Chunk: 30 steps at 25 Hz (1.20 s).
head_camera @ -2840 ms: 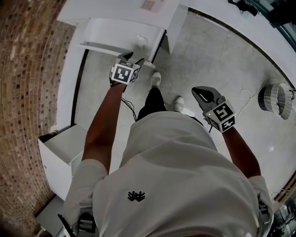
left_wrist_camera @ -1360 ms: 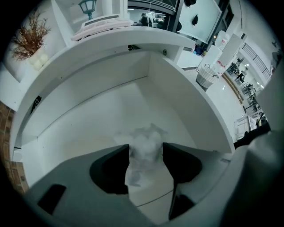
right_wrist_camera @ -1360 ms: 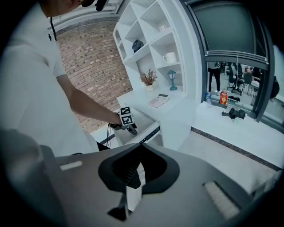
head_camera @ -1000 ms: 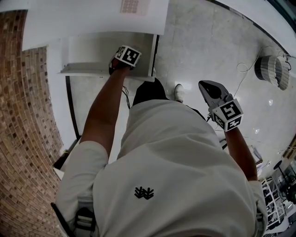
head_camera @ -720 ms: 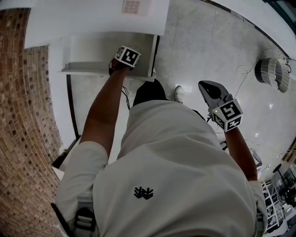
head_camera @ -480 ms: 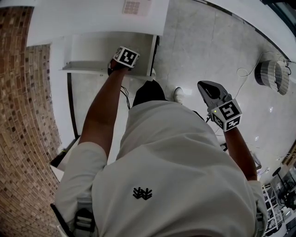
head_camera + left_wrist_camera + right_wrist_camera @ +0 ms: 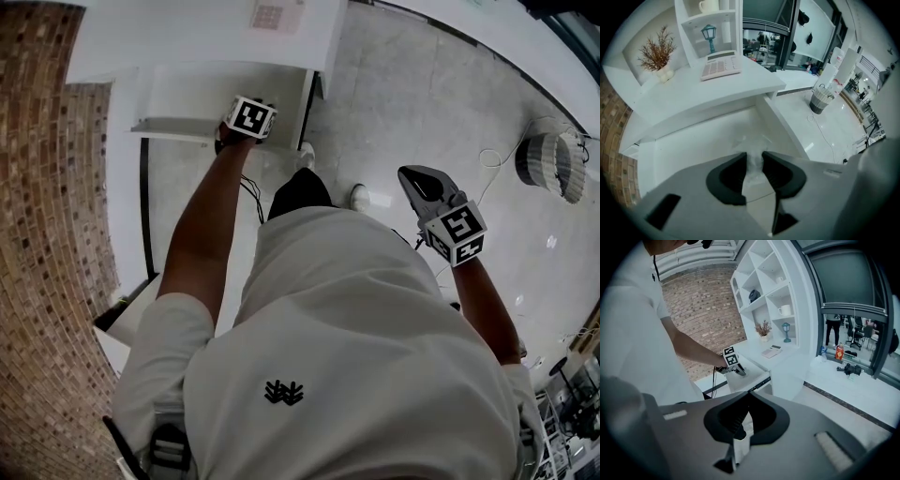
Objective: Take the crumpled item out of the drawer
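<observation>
Currently the left claw [image 7: 753,158] is lowered into the open drawer [image 7: 689,150], and its jaws are closing on the crumpled item [image 7: 752,143]. The item is a pale, translucent wad that is pinched between both pads and bulges out just ahead of the tips. Beyond the claw, above the drawer, a white tabletop [image 7: 684,101] is seen carrying a keypad device [image 7: 721,65], whose keys are too small to be read. A dried plant [image 7: 657,49] is set far to the claw's left, and a basket [image 7: 818,99] is stood on the floor off to its right. The right claw [image 7: 746,393] is held well apart from the drawer, clenched with its tips touching and nothing gripped.
</observation>
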Available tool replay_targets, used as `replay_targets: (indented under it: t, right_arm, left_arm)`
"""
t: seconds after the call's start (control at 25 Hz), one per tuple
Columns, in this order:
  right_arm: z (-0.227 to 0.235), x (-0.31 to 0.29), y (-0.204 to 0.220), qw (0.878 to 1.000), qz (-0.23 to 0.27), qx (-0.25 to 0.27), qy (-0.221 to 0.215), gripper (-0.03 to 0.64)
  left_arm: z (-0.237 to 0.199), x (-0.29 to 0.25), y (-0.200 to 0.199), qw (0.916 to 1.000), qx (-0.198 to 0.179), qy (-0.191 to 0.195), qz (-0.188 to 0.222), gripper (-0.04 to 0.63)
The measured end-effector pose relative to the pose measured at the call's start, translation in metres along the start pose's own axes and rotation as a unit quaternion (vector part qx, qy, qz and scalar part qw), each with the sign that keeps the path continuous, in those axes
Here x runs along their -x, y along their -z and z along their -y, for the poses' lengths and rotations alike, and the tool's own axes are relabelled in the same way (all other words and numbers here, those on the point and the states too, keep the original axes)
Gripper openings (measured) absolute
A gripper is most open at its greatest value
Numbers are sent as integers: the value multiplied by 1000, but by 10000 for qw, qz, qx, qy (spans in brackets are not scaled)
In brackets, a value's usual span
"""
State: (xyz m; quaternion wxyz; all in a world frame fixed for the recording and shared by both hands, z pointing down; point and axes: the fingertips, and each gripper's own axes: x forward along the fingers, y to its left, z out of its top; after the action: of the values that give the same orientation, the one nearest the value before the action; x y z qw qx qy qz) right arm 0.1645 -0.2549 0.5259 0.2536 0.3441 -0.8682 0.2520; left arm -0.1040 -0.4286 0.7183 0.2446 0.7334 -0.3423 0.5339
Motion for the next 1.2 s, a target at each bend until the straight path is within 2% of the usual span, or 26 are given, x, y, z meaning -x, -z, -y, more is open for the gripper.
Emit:
replay_targets:
  t: [0.32, 0.64, 1.2]
  right_arm:
    - [-1, 22, 11, 9997, 86, 188, -108, 14]
    - [-7, 44, 21, 9986, 206, 376, -324, 14]
    - [-22, 86, 52, 9958, 294, 665, -548, 14]
  left_arm:
    - [18, 36, -2, 9988, 321, -92, 361, 110]
    - [46, 85, -7, 9953, 449, -272, 815, 107]
    - [126, 173, -12, 9807, 649, -384, 1802, 104]
